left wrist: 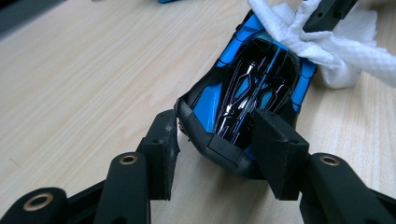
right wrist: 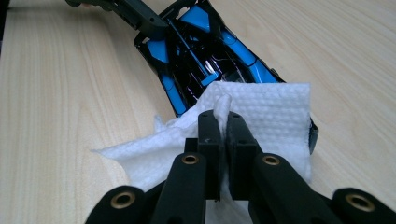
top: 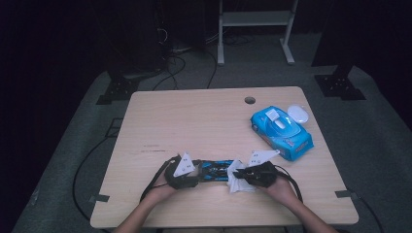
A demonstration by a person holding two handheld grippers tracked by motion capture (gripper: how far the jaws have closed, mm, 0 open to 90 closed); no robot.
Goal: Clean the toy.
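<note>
Toy car point(top: 214, 171) near table point(top: 194, 116) edge

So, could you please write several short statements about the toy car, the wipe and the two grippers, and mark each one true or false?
1. The left gripper clamps one end of the blue and black toy car. True.
2. The right gripper is open and holds nothing. False: it is shut on the white textured wipe.
3. The wipe lies against the car's other end. True.
4. The blue wipes pack stands at the light wooden table's left edge. False: it lies near the right edge.
</note>
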